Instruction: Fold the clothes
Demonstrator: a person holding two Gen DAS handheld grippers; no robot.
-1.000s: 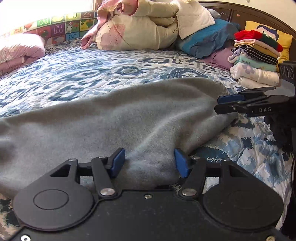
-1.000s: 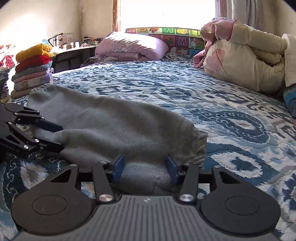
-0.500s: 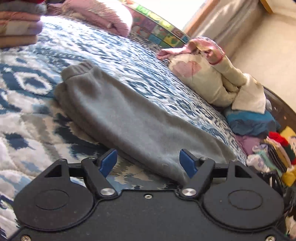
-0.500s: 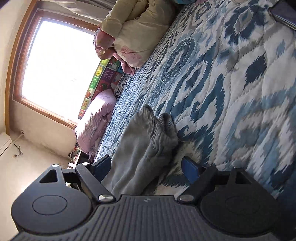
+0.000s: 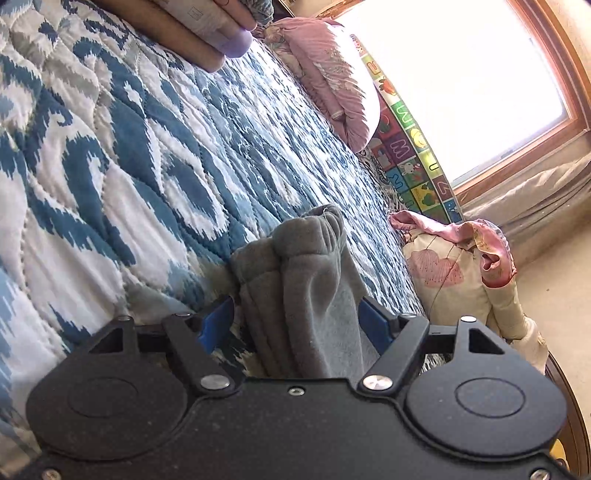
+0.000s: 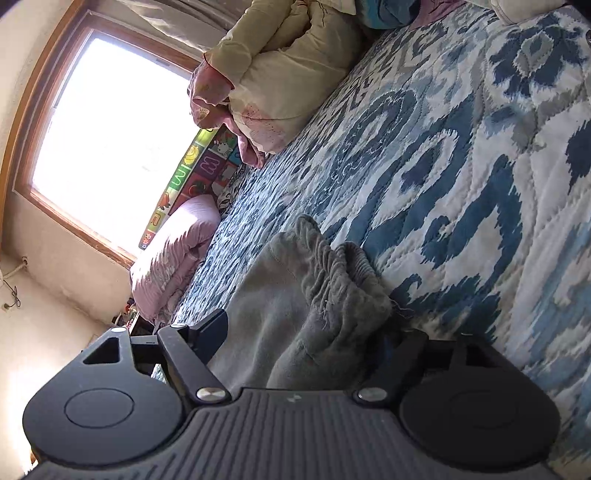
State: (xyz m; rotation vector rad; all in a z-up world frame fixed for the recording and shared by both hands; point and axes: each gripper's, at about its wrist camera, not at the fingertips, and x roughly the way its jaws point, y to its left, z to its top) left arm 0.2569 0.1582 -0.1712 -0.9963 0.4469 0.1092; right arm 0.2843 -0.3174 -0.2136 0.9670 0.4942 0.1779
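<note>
A grey fleece garment lies on the blue-and-white quilt. In the left wrist view its bunched cuff end sits between my left gripper's blue pads, which stand wide apart on either side of the cloth without pinching it. In the right wrist view the garment's other gathered end lies between my right gripper's open fingers, again not pinched. Both views are rolled strongly sideways.
The quilt covers the bed. A pink folded blanket and a cream floral pillow lie by the window, with an alphabet mat along the edge. A stack of folded clothes sits at the left view's top.
Both grippers have rolled sideways and moved to opposite ends of the grey garment, which now sits bunched between each pair of open fingers. Earlier they faced it from the side.
</note>
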